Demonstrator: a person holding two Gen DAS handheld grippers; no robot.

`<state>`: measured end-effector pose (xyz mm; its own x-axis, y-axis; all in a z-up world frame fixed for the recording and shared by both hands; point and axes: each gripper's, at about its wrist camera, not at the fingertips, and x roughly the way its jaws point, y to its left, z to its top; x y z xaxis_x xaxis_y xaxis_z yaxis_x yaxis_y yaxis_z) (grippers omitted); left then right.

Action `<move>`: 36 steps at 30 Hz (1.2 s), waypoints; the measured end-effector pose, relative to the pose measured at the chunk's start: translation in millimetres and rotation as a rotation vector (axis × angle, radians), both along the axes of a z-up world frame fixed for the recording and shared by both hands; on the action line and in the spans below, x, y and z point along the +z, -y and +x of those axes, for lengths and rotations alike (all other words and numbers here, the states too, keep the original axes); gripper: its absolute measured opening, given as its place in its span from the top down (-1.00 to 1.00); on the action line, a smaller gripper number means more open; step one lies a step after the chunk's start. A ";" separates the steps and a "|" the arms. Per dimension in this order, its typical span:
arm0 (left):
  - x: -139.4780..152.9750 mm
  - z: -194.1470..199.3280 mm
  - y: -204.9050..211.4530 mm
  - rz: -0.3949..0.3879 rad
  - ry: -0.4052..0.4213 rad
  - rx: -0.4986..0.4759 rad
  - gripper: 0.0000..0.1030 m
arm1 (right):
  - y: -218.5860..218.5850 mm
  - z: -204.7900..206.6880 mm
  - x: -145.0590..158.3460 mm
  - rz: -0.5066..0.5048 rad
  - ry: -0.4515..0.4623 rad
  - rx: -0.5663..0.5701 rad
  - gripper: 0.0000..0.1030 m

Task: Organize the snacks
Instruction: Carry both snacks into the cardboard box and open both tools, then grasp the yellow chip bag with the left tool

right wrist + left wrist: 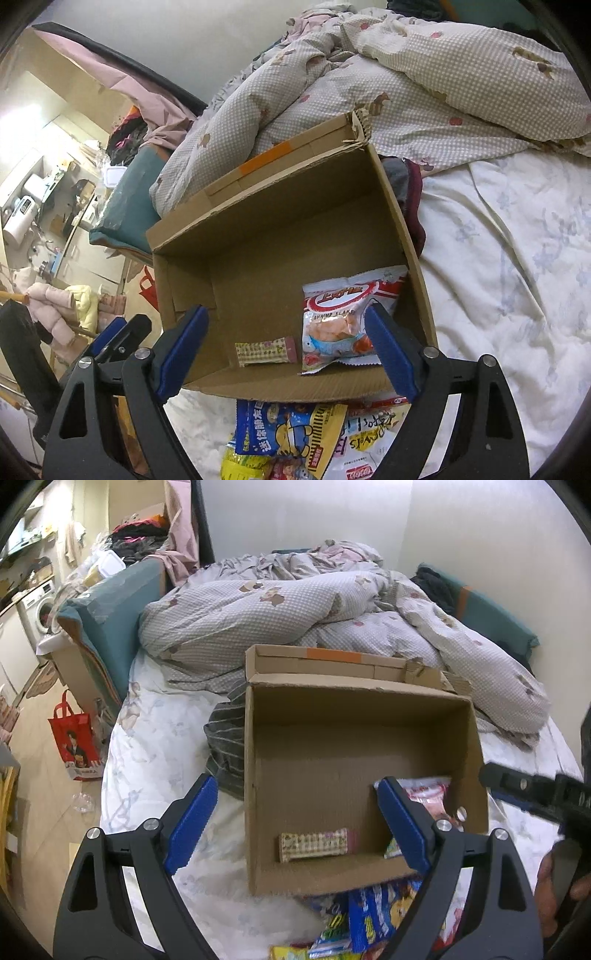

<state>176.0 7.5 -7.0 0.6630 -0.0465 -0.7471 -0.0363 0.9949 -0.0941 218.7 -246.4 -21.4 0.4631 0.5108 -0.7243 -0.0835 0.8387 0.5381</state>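
I am holding my left gripper [291, 825] over the near left corner of the cardboard box [258, 775], its jaws standing wide apart with nothing between the pads. My right gripper [286, 349] is hovering over the near edge of the same box [184, 295], jaws likewise spread wide and pinching nothing. The box is sitting open on the white bedsheet [498, 277], its flap leaning back toward the rumpled checked duvet [240, 613]. Inside the box, a small wrapped bar [266, 352] is lying flat close to the near wall [316, 843], and a red-and-white bag of shrimp flakes [338, 325] is lying just beside it, in the near right corner [428, 794]. Outside the box, just against its near wall, a pile of snack packets [295, 435] is waiting on the sheet, a blue one [373, 912] on top. Well beyond the left of the box, a red shopping bag [75, 740] is standing on the floor.
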 end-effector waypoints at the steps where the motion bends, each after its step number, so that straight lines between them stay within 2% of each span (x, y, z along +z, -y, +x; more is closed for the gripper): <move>1: 0.4 -4.7 0.9 0.016 0.000 -0.019 -0.68 | 0.8 -2.2 1.6 0.001 0.000 0.003 -0.73; 4: 3.6 -13.9 -0.1 0.044 0.004 -0.018 -0.68 | 4.5 -12.6 9.5 0.017 -0.003 0.030 -0.73; 11: 7.9 -38.9 -19.2 -0.004 -0.011 0.044 -0.68 | 23.8 -33.4 26.1 0.043 0.022 0.005 -0.73; 14: 6.7 -49.0 -26.3 0.004 -0.022 0.064 -0.68 | 38.4 -43.6 23.4 0.042 0.002 -0.030 -0.73; 19: -2.1 -56.3 -40.2 -0.048 -0.081 0.109 -0.68 | 55.7 -57.6 11.6 0.058 -0.058 -0.082 -0.73; 23: -18.1 -60.3 -38.8 -0.071 -0.164 0.099 -0.68 | 60.5 -69.5 6.0 0.060 -0.081 -0.098 -0.73; 29: -58.8 -79.3 -30.9 -0.115 -0.347 0.077 -0.68 | 57.4 -88.7 -6.1 0.060 -0.129 -0.099 -0.73; 32: -93.1 -86.1 -18.8 -0.208 -0.497 0.034 -0.68 | 50.8 -93.8 -12.4 0.045 -0.148 -0.088 -0.73; 34: -116.2 -88.2 -8.7 -0.337 -0.599 -0.008 -0.68 | 46.5 -96.2 -15.0 0.023 -0.153 -0.076 -0.73; 35: -126.9 -87.8 -2.9 -0.353 -0.651 -0.023 -0.68 | 44.3 -97.6 -16.1 0.011 -0.155 -0.068 -0.73; 36: -133.8 -87.7 1.9 -0.318 -0.676 -0.021 -0.67 | 43.0 -99.1 -16.8 0.007 -0.155 -0.061 -0.73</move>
